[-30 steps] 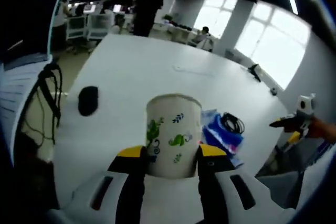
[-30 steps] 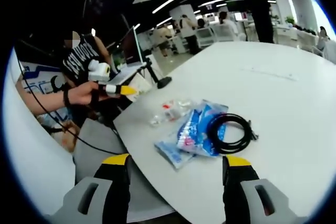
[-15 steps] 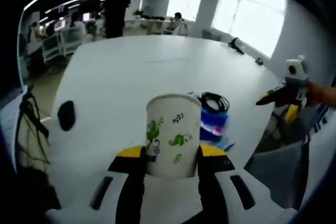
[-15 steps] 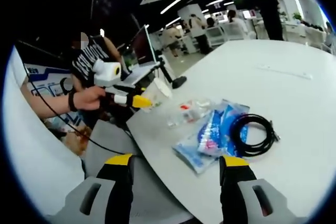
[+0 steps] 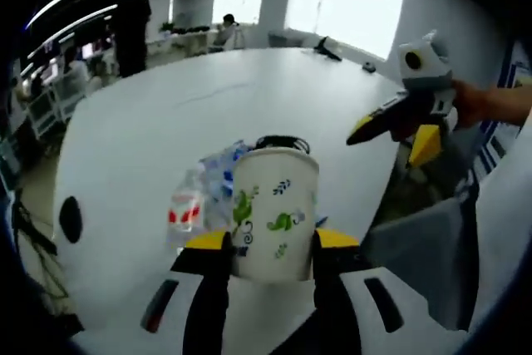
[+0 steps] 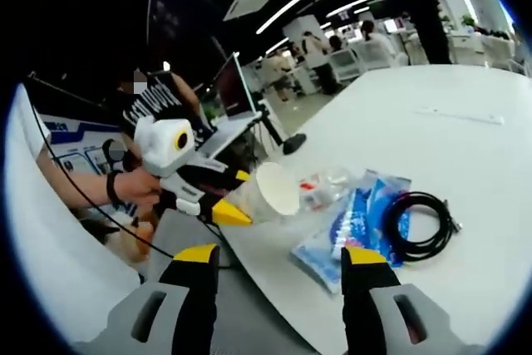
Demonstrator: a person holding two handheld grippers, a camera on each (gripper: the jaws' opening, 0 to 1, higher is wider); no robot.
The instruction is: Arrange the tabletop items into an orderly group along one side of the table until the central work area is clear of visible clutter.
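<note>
White paper cup (image 5: 275, 215) printed with green leaves and small dark blue sprigs, pale inside at the rim. Yellow-tipped black jaws on the left gripper (image 5: 271, 243), same yellow and black on the right gripper (image 6: 280, 257). White tabletop (image 5: 166, 114). Behind the cup, blue-and-white plastic packets (image 6: 356, 224), a black coiled cable (image 6: 425, 224), and a clear bottle (image 5: 186, 208) with what looks like a red label.

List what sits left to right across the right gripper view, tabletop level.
left gripper → paper cup it holds → clear plastic bottle → blue packet → coiled black cable.
</note>
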